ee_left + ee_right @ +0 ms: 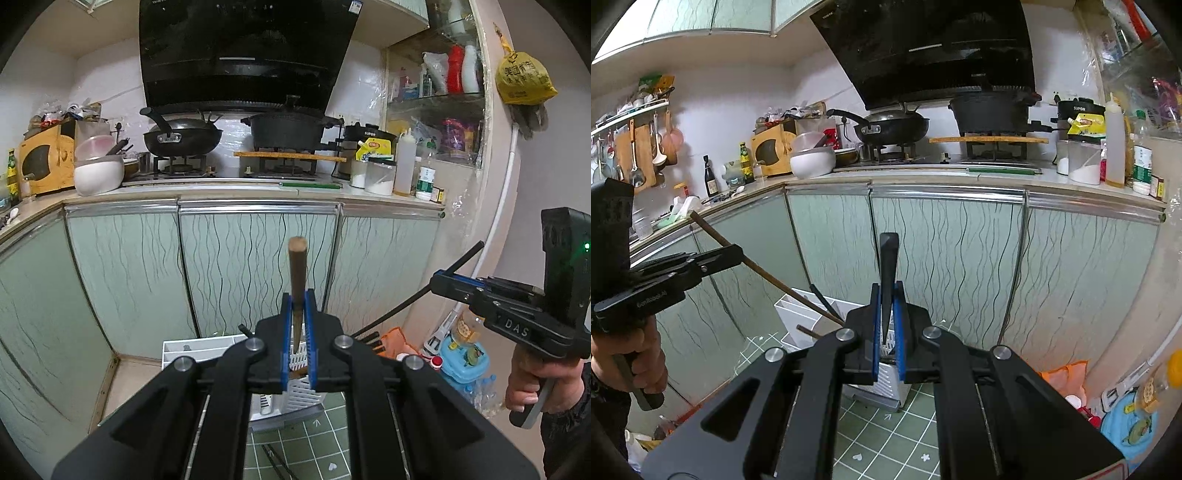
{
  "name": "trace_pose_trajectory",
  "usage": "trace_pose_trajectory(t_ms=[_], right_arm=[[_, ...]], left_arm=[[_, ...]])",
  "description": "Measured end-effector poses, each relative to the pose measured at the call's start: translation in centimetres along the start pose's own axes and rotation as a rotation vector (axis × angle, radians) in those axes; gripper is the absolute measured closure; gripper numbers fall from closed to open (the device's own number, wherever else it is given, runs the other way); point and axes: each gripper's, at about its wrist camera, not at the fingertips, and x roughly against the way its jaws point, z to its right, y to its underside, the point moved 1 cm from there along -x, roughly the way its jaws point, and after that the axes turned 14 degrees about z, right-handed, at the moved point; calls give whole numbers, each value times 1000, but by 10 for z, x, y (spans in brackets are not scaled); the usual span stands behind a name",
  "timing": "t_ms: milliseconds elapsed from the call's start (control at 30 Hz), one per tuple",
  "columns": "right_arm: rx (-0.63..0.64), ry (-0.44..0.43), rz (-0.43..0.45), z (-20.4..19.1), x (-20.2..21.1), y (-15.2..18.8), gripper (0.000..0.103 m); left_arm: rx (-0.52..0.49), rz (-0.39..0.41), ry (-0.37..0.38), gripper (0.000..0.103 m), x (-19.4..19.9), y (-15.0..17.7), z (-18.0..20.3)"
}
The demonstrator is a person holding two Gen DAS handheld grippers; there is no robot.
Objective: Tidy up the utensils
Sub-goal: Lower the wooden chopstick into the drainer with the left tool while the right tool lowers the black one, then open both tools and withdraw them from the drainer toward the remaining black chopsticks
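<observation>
Utensil rack [812, 314] on mat [886, 435], before the cabinet doors [942, 258]. Above the doors, worktop [221, 186]: bowl [98, 173] near left corner, wok [181, 138] left on hob, pot [286, 129] right, jars [380, 177] and squeeze bottle [404, 162] toward right end. Toy [463, 358] on floor, right of rack.

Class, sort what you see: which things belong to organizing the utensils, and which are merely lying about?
Job: brown chopstick in left gripper; black chopstick in right gripper; white utensil holder.
Lying about: wok; black pot; yellow bag.
</observation>
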Motion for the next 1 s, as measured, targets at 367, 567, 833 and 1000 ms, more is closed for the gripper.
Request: trace_pose_trajectory(t_ms=[367,567,833,1000], right_arm=[[-35,-6,-65,19,-48,27,97],[-53,-12,-93,24,-67,43,97],[-31,5,-132,25,-89,56,24],[-23,40,-101,31,-74,55,8]], left_arm=[[32,-78,10,95,-50,36,-12],[43,-104,12,95,-64,52,-17],[-21,-111,-27,16,-71,58,-15],[-63,-38,-78,7,-50,51,-17]])
